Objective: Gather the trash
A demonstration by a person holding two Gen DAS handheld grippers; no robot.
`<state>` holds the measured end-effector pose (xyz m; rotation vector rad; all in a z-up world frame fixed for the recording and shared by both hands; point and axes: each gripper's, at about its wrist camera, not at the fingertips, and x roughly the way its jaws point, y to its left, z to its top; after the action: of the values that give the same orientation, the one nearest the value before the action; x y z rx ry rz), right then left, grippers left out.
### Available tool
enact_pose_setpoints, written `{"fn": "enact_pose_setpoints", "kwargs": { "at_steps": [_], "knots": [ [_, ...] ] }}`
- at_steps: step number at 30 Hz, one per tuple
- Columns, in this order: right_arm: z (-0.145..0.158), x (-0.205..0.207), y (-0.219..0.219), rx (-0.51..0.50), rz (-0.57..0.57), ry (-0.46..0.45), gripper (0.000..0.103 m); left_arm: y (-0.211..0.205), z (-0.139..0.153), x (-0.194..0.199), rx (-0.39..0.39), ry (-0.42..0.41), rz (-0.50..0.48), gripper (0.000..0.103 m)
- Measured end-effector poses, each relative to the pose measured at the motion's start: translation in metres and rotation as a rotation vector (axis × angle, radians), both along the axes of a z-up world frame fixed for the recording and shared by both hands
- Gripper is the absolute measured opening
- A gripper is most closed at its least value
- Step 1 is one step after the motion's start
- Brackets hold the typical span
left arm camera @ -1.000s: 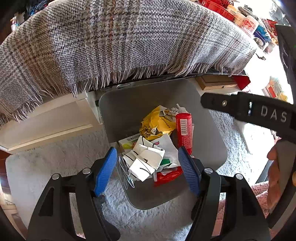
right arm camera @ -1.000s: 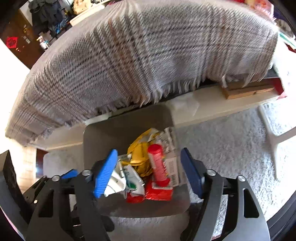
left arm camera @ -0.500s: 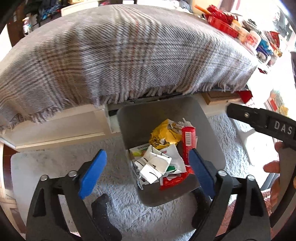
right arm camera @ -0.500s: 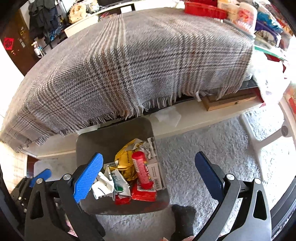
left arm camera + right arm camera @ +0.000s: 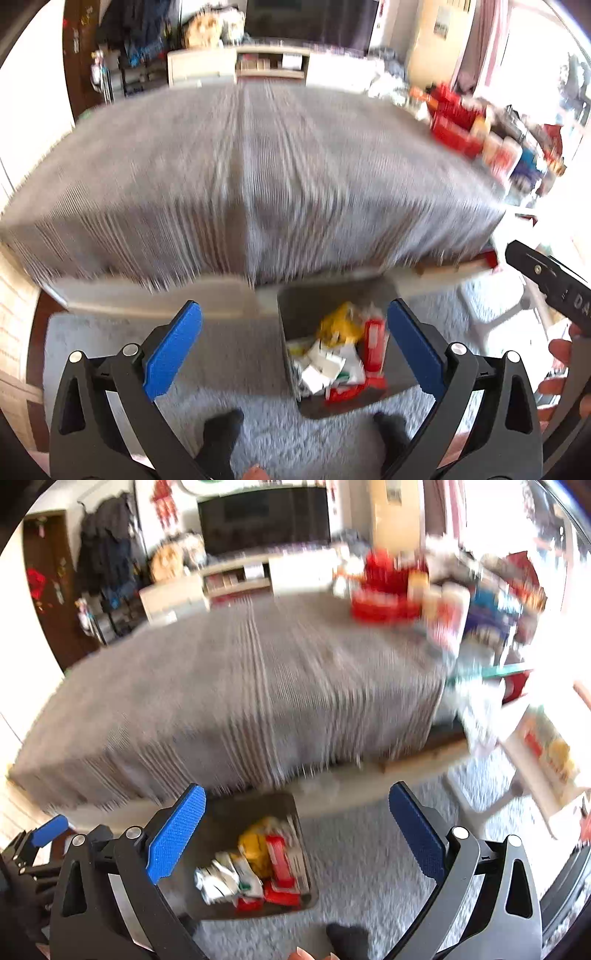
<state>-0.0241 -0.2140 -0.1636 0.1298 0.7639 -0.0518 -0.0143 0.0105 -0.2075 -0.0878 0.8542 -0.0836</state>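
Observation:
A grey trash bin (image 5: 317, 295) stands on the rug below the table edge, holding yellow, white and red wrappers (image 5: 340, 354). It also shows in the right wrist view (image 5: 236, 908). My left gripper (image 5: 295, 347) is open and empty, high above the bin. My right gripper (image 5: 295, 830) is open and empty, above the bin and to its right. The right gripper's arm (image 5: 546, 273) shows at the right edge of the left wrist view. Both views are blurred by motion.
A table under a grey plaid cloth (image 5: 251, 177) fills the middle. Red boxes and jars (image 5: 399, 590) crowd its far right end. A pale shaggy rug (image 5: 369, 849) covers the floor. My feet in dark socks (image 5: 221, 432) stand on it.
Both grippers have risen and tilted up away from the bin. The bin looks smaller and lower in each view. The far room has come into view. Both stay open.

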Motion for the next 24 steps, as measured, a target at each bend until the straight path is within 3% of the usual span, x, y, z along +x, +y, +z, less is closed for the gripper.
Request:
{"fn": "enact_pose_setpoints", "kwargs": {
  "at_steps": [3,7,12,18,24],
  "knots": [
    [0.026,-0.011,0.004,-0.036,0.001,-0.077,0.1,0.0,0.027,-0.004,0.029,-0.083,0.002,0.095],
    [0.039,-0.022,0.006,-0.06,0.01,-0.128,0.1,0.001,0.041,-0.008,0.076,-0.157,0.011,0.095],
    [0.056,-0.023,0.011,-0.053,0.019,-0.15,0.1,0.007,0.068,-0.007,0.016,-0.187,-0.002,0.095],
    [0.108,-0.026,0.017,-0.129,0.015,-0.205,0.1,0.005,0.141,-0.018,0.081,-0.313,-0.002,0.095],
    [0.167,-0.035,0.012,-0.123,-0.013,-0.306,0.1,0.005,0.199,-0.026,0.078,-0.403,-0.008,0.095]
  ]
}}
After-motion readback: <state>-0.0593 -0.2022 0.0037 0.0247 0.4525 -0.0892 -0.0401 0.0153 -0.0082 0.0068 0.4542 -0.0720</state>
